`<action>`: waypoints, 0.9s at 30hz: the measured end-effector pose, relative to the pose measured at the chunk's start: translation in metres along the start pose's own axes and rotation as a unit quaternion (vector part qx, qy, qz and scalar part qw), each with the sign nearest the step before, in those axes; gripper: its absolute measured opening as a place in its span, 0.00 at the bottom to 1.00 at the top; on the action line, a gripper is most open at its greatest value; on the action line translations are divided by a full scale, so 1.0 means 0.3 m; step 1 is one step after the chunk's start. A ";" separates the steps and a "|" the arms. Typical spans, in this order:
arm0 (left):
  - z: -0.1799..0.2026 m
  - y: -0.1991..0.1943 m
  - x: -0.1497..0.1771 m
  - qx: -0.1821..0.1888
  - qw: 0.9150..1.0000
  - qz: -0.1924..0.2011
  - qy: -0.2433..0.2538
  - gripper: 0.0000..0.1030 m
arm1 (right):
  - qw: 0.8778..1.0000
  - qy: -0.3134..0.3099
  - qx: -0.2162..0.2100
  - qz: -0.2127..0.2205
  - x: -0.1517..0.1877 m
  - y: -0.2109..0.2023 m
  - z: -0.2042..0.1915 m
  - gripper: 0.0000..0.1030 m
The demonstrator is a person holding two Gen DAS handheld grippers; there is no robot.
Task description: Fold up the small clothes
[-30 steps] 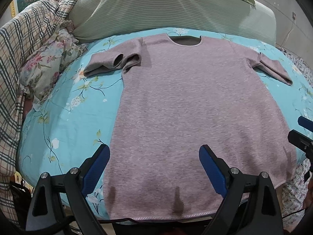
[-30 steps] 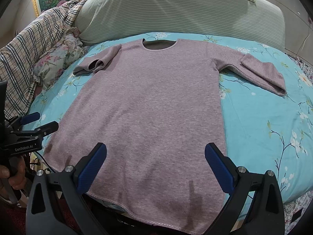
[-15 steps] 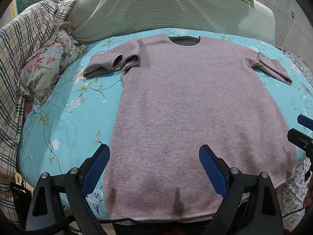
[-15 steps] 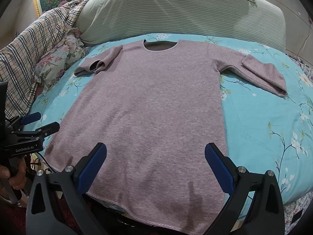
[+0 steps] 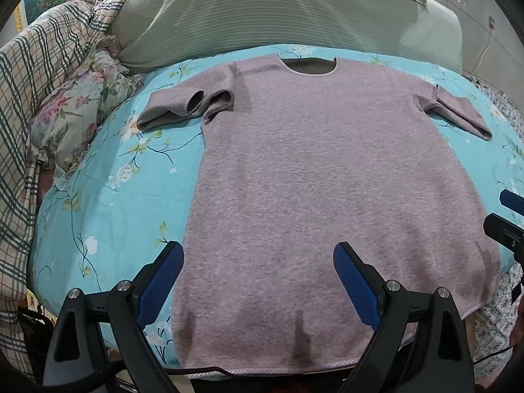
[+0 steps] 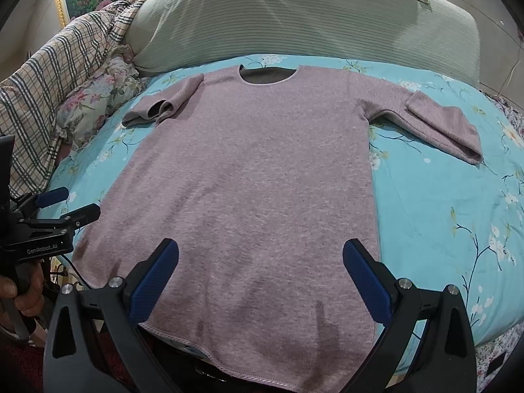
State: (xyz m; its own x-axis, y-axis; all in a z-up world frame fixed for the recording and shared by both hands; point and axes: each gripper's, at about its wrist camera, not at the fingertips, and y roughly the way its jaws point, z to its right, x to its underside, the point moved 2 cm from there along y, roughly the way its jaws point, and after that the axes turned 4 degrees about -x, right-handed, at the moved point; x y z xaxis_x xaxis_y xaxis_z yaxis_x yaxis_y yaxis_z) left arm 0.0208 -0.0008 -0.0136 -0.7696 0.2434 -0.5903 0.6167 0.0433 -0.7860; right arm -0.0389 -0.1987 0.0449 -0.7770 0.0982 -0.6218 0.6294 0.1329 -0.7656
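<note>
- Turquoise floral bedsheet (image 5: pixel 108 196) covers a bed, with a ribbed grey-green bolster (image 6: pixel 294 19) at its head.
- Left gripper (image 5: pixel 258 281) and right gripper (image 6: pixel 261 273) both gape wide, empty, blue ridged pads above the hem.
- Mauve knit top (image 6: pixel 262 170) lies flat, sleeves folded back.
</note>
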 end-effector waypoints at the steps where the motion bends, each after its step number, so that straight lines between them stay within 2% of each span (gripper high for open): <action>1: 0.000 0.004 -0.002 0.001 1.000 0.001 0.000 0.91 | 1.000 0.006 -0.007 0.007 -0.001 -0.002 0.000 0.97; 3: 0.001 0.015 -0.007 0.003 1.000 -0.004 0.001 0.91 | 1.000 0.005 -0.004 0.000 -0.008 0.003 0.008 0.97; 11: -0.011 0.077 -0.044 0.009 1.000 -0.019 -0.006 0.91 | 0.999 0.022 0.028 0.032 -0.090 0.009 0.136 0.97; 13: -0.012 0.100 -0.058 0.013 1.000 -0.021 -0.007 0.91 | 0.999 0.034 0.037 0.020 -0.107 0.022 0.180 0.95; 15: -0.017 0.124 -0.071 0.020 0.999 -0.029 -0.014 0.91 | 0.998 0.042 0.044 0.024 -0.129 0.026 0.219 0.90; 19: -0.032 0.166 -0.099 0.032 0.998 -0.040 -0.030 0.91 | 0.995 0.070 0.059 0.031 -0.212 0.050 0.348 0.86; 21: -0.031 0.181 -0.111 0.029 0.998 -0.041 -0.029 0.91 | 0.992 0.090 0.083 0.032 -0.264 0.077 0.429 0.78; 24: -0.022 0.198 -0.120 0.032 0.998 -0.048 -0.024 0.91 | 0.987 0.109 0.105 0.046 -0.360 0.126 0.550 0.75; 27: -0.008 0.220 -0.133 0.034 0.998 -0.055 -0.020 0.91 | 0.982 0.127 0.135 0.047 -0.462 0.211 0.673 0.68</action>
State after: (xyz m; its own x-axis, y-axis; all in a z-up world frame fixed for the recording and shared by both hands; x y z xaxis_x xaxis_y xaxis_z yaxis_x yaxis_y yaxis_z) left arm 0.0927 -0.0053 -0.0414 -0.8387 0.2018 -0.5058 0.5167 0.0013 -0.8562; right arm 0.1102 -0.4029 0.0493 -0.6707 0.3454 -0.6564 0.6508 -0.1507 -0.7442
